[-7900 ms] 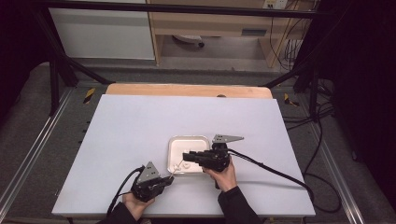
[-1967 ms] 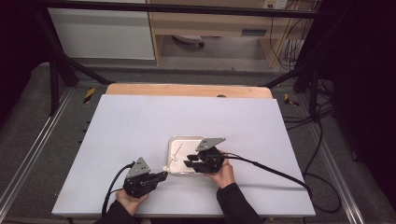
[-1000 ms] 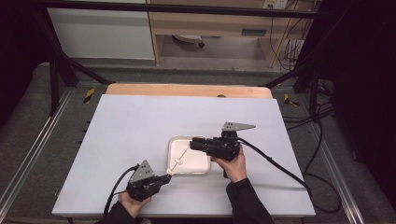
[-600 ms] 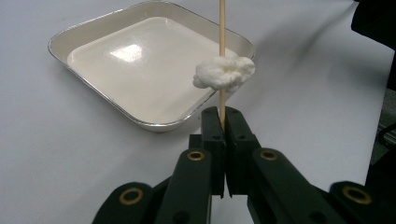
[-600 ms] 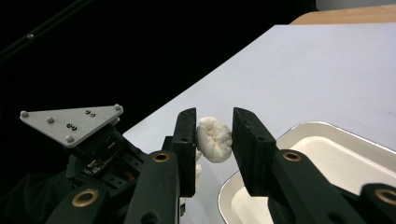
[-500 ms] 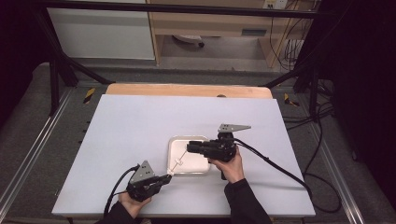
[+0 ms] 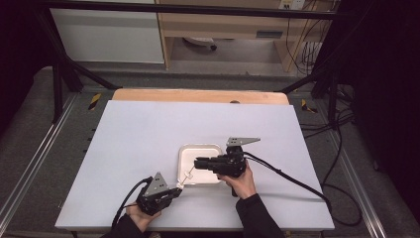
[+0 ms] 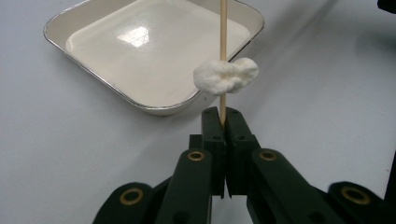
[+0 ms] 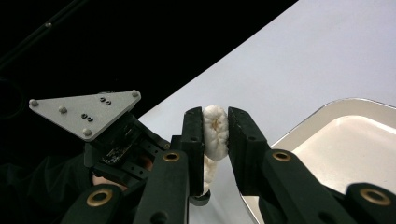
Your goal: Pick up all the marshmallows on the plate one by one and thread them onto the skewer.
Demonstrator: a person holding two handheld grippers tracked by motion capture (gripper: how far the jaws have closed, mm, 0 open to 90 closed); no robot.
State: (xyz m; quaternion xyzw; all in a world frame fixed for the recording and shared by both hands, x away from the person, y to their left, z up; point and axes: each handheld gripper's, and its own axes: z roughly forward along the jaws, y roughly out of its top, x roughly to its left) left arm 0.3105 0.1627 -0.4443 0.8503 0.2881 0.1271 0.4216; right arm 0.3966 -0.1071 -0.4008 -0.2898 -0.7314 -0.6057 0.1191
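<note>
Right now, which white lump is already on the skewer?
The white lump threaded on the skewer above the left hand-held gripper. The other lump sits pinched in the right hand-held gripper.

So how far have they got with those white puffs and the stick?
One marshmallow is already threaded on the wooden skewer, which the left tongs clamp. The right tongs, just closing, grip a second marshmallow beside the empty tray. Left to do: push that one onto the skewer.
</note>
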